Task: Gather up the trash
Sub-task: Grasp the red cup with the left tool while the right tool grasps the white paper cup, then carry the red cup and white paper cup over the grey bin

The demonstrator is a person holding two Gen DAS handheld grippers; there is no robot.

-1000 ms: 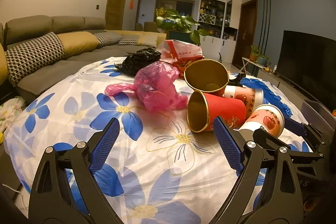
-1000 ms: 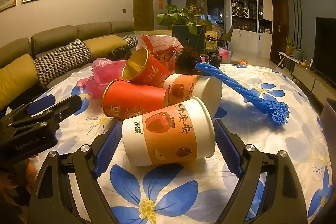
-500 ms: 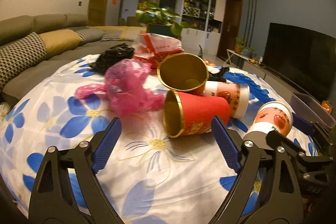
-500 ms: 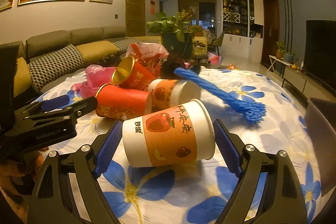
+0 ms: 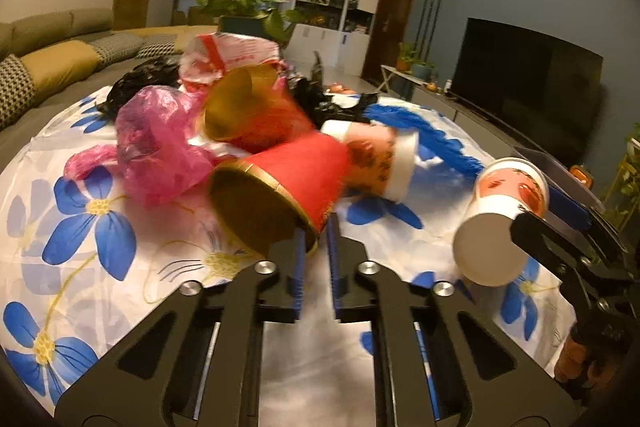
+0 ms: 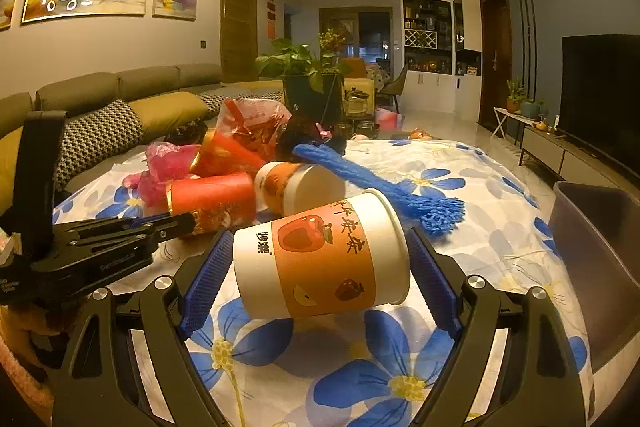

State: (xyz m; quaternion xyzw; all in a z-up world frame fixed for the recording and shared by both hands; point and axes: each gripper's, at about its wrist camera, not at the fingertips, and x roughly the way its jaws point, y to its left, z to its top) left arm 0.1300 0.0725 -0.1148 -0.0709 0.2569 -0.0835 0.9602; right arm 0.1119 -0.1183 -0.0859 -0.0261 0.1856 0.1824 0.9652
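Writing: the white and orange cup [image 6: 320, 255] carries orange Chinese characters along its band and dark characters on the white part near its base, with printed red fruit; I cannot read them with certainty. Faint lettering on the left gripper's body in the right wrist view is illegible.
Right gripper [image 6: 316, 283]: jaws wide, one blue pad at each end of the white and orange cup; pad contact cannot be confirmed.
Cup axis: the white and orange cup lies on its side across the jaws, open mouth toward the right pad, base toward the left pad.
Left gripper [image 5: 316, 247]: jaws have just closed to a narrow gap, pinching the gold rim of the red cup [image 5: 280, 191].
Red cup axis: on its side, tilted; gold-lined mouth toward the camera, base toward the pile.
Location: both cups are on the floral tablecloth [image 6: 460, 183], beside the pink bag [image 5: 160, 143], a second red cup [image 5: 248, 111], another white and orange cup [image 5: 380, 163] and the blue net [image 6: 384, 187].
Change: a second ago the left jaws stood wide and empty, well short of the red cup; the right gripper's cup sits between its pads as before.
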